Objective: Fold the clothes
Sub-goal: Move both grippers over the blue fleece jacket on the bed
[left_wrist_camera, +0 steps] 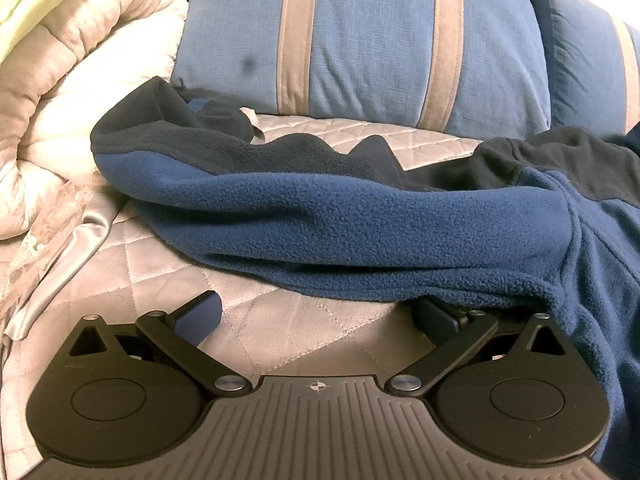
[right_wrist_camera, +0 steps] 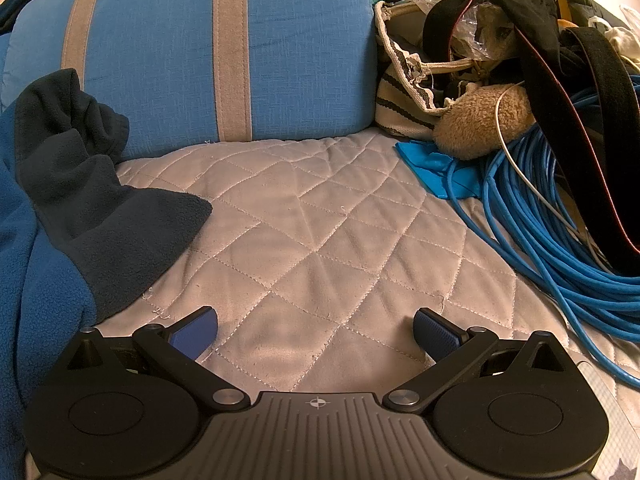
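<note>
Fleece jacket [left_wrist_camera: 360, 216] — blue with dark navy panels — is seen rumpled, not folded, across the quilted bed [right_wrist_camera: 320, 220], its sleeve running left to right below the striped pillows [left_wrist_camera: 360, 40]. The left claw [left_wrist_camera: 320, 316] is spread open, nearer, its right finger tucked under the hem. The right claw [right_wrist_camera: 316, 332] is spread open over bare quilt, the jacket lying to its left.
</note>
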Tool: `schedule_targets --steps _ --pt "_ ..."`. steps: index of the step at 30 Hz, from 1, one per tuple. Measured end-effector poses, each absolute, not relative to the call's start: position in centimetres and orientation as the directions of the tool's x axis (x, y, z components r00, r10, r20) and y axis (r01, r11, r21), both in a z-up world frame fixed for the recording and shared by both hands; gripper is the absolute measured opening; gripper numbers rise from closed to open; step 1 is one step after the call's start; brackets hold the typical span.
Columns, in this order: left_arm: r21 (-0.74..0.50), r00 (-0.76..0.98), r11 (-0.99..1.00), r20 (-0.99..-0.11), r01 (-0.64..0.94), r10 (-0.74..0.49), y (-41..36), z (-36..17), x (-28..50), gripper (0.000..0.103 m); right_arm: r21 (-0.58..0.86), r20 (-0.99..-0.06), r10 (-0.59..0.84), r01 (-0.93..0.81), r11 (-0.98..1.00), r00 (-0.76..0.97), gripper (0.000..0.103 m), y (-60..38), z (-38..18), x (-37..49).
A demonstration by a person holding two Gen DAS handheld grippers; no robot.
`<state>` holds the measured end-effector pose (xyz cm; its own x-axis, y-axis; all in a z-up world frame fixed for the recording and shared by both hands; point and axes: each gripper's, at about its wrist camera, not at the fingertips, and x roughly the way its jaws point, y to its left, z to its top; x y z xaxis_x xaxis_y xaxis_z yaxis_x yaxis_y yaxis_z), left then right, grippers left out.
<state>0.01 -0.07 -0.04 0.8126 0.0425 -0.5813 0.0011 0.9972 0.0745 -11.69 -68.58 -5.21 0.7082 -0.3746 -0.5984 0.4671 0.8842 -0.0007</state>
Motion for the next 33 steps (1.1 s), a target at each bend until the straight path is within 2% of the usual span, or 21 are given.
schedule_targets --steps 6,15,20,25,28,33 --pt "0.079 0.812 0.997 -0.582 0.001 0.045 -0.4 -0.2 0.1 0.103 -0.005 -0.592 -0.396 0.489 0.872 0.702 0.103 -67.5 -5.1 -12.5" --pt "0.071 0.809 0.998 -0.586 0.003 0.039 -0.1 -0.3 0.0 0.103 -0.035 -0.630 -0.431 0.531 0.847 0.646 0.103 -66.2 -4.5 -13.5" --pt "0.071 0.792 0.997 -0.610 0.013 0.033 0.1 0.0 0.2 0.103 -0.044 -0.649 -0.425 0.526 0.849 0.631 0.103 -64.2 -2.4 -15.0" --pt "0.034 0.741 0.999 -0.672 0.011 0.015 0.8 1.1 0.2 0.103 -0.163 -0.643 -0.445 0.456 0.875 0.623 0.103 -60.6 1.3 -16.3" --pt "-0.014 0.726 0.999 -0.688 -0.035 0.016 1.5 2.6 -1.1 0.103 -0.166 -0.643 -0.424 0.425 0.890 0.638 0.103 -59.2 3.8 -17.2" --pt "-0.143 0.750 0.989 -0.657 -0.023 -0.078 2.4 6.9 -4.5 0.103 -0.191 -0.614 -0.424 0.397 0.898 0.666 0.103 -57.2 7.2 -18.0"
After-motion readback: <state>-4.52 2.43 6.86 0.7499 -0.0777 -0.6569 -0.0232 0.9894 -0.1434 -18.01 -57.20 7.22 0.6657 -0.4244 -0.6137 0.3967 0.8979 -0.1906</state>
